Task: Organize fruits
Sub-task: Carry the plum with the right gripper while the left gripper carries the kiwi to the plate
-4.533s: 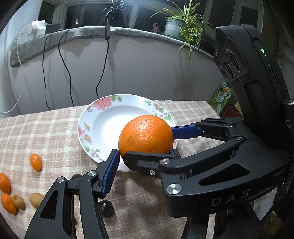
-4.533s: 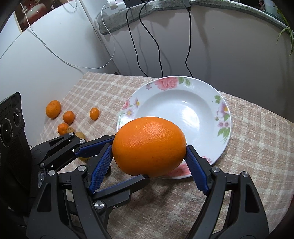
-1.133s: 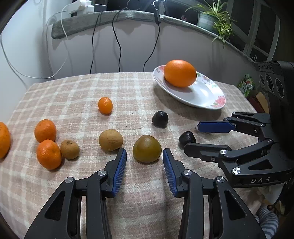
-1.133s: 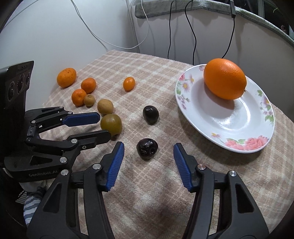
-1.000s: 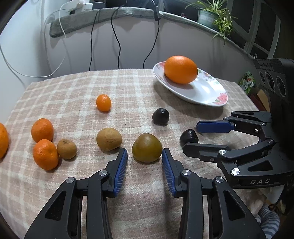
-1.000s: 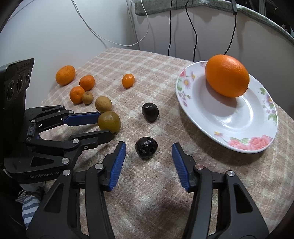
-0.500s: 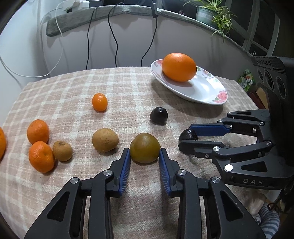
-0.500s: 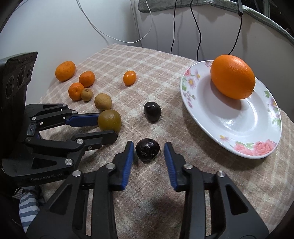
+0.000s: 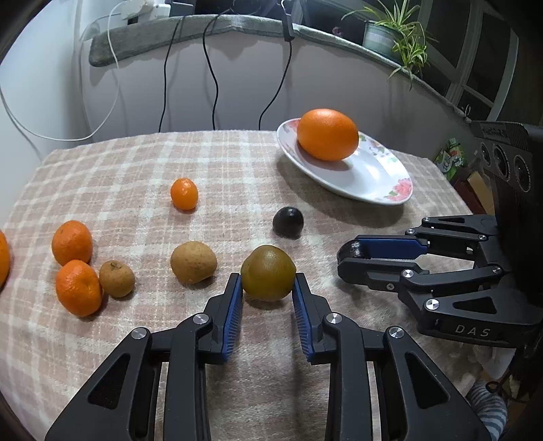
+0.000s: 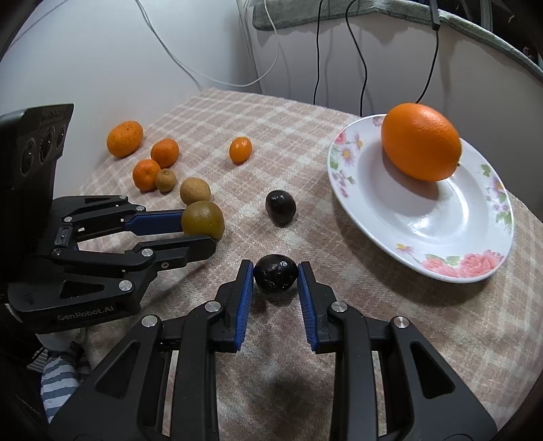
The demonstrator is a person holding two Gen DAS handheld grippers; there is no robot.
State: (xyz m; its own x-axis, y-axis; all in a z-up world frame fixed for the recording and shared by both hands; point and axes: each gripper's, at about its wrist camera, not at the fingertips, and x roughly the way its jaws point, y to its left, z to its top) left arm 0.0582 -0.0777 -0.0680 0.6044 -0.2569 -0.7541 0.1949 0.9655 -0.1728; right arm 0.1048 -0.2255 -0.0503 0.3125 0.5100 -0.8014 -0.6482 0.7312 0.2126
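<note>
The left tongs point(image 9: 268, 288), black with blue ribbed pads, are clenched on a round olive-green fruit point(image 9: 268, 273) that sits on the tabletop point(image 9: 142, 176), which is covered in a beige-and-cream checked cloth; both pads press against the fruit's sides. Just to their right, the right tongs point(image 10: 275, 276) grasp a small, glossy, dark purple-black fruit point(image 10: 275, 277) in the same way, the fruit resting on the cloth between the two pads.

A second dark, rounded fruit point(image 10: 280, 206) lies loose on the cloth a little beyond the two held ones, between them and the plate. Left of the olive-green fruit sits a tan, potato-coloured oval fruit point(image 9: 193, 262), and farther left a smaller brown round fruit point(image 9: 116, 278) touches one of two bright orange mandarins point(image 9: 78, 287) lying close together near the cloth's left edge. A third, larger mandarin point(image 10: 124, 139) lies beyond them near the far-left edge, and a small oval orange kumquat point(image 9: 184, 193) stands alone toward the middle of the tabletop.

At the far right of the cloth, a white shallow china plate point(image 10: 417, 234) with a pink-and-green floral rim holds a single large orange point(image 10: 420, 141), which rests against its far side. Behind the tabletop, black and white cables point(image 9: 210, 68) hang down a pale wall from a grey padded ledge, where a green potted plant point(image 9: 397, 32) stands. A striped sleeve point(image 10: 56, 380) shows at the lower edge below the left tongs.
</note>
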